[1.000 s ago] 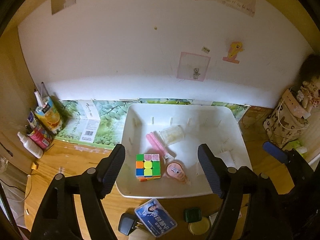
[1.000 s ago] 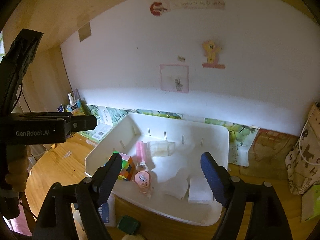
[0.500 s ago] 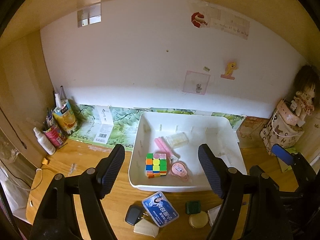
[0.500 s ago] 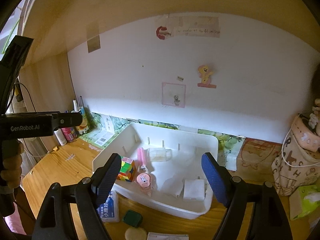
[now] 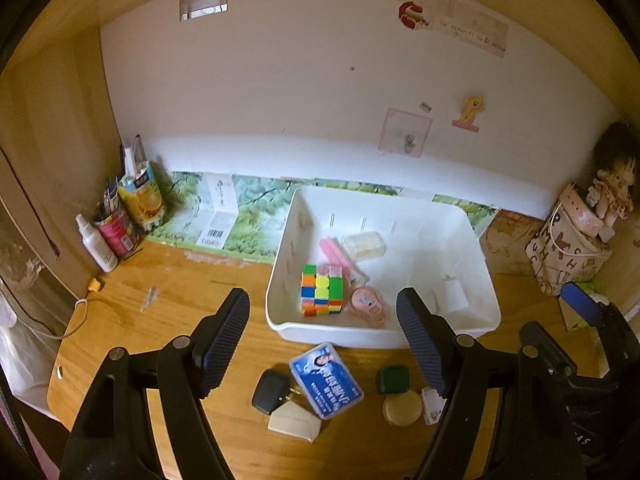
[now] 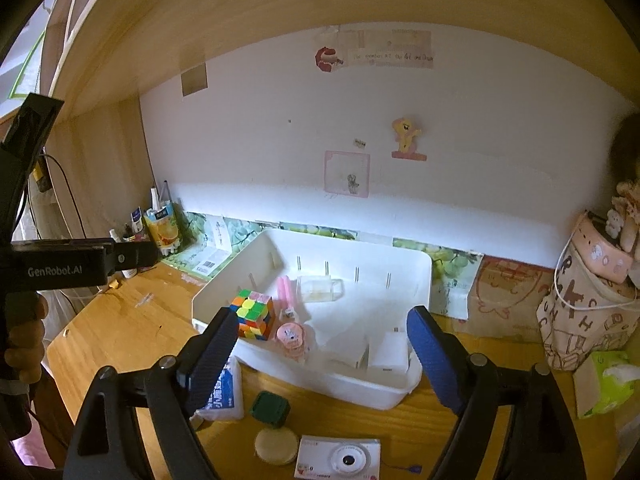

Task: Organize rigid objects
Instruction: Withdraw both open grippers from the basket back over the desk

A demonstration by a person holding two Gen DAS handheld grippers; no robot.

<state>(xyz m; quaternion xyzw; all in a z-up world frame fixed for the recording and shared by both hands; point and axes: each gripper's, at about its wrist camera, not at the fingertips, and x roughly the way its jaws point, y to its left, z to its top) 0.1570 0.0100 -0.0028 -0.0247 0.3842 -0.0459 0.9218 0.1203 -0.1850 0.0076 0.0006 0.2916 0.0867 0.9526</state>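
Left wrist view is showing the left tongs (image 5: 322, 334) standing apart with nothing between the pads, hanging above the wooden desk (image 5: 168, 312). A white plastic bin (image 5: 384, 332) is sitting on the desk near the back wall. Inside it, a Rubik's cube (image 5: 321, 294) is lying toward the left wall, with a pink round case (image 5: 366, 304) just beside it, a pink stick-shaped item (image 5: 336, 252) behind, a clear small container (image 5: 364, 245) further back, and a white block (image 5: 456, 295) toward the right wall. In front of the bin, a blue flat tin (image 5: 326, 386), a black charger plug (image 5: 270, 392), a cream wedge-shaped item (image 5: 294, 424), a dark green square box (image 5: 393, 379) and a round tan lid (image 5: 402, 410) are lying on the desk. Right wrist view is showing the right tongs (image 6: 318, 354), whose jaws have just been opening and are standing wide apart, gripping nothing. The same bin (image 6: 360, 388) is lying beyond the pads, and a white toy camera (image 6: 340, 460) is resting on the desk at the near edge. A person's hand (image 6: 24, 344) is gripping the handle of the left device at the left border.
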